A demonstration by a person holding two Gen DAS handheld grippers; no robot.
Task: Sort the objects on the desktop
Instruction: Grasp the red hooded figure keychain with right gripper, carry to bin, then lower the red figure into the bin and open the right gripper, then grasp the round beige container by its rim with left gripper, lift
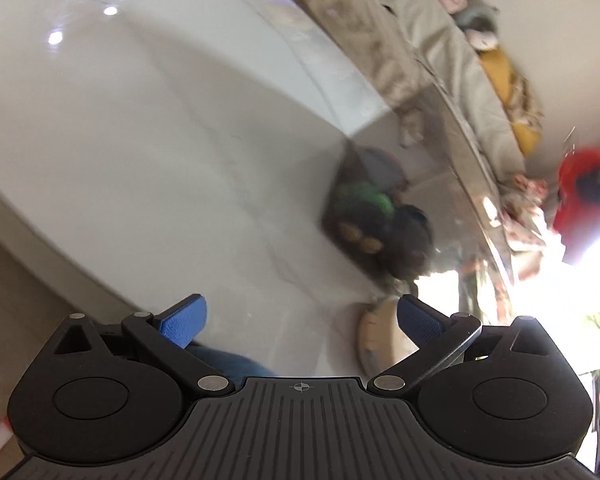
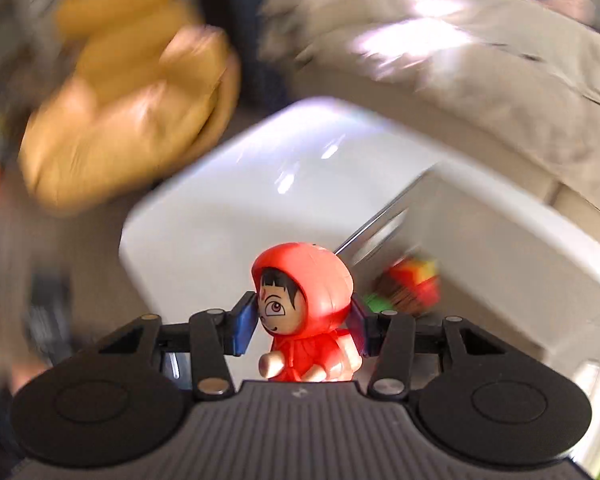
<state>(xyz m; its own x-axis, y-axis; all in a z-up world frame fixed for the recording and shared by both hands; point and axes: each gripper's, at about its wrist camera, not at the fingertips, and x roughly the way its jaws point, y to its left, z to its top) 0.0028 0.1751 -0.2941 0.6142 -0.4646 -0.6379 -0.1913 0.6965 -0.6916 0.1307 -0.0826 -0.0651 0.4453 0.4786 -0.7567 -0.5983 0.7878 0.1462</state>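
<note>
Right wrist view shows the right gripper (image 2: pixel 302 322) pinching a red-hooded figurine (image 2: pixel 306 312) by the sides of its head, blue pads (image 2: pixel 244 328) pressed flat on either side so the toy hangs upright clear of the white desk (image 2: pixel 220 232). Likely it is being carried to a sorting spot. A blurred multicoloured toy (image 2: pixel 410 286) lies further right on the desk. Left wrist view shows the left gripper (image 1: pixel 300 320) spread wide and holding nothing, over the desk's near part; a dark tray of small items (image 1: pixel 370 216) sits towards the far edge.

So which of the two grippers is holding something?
The right gripper: its pads clamp a red hooded figurine. The left gripper stands open, with nothing between its fingers.
</note>
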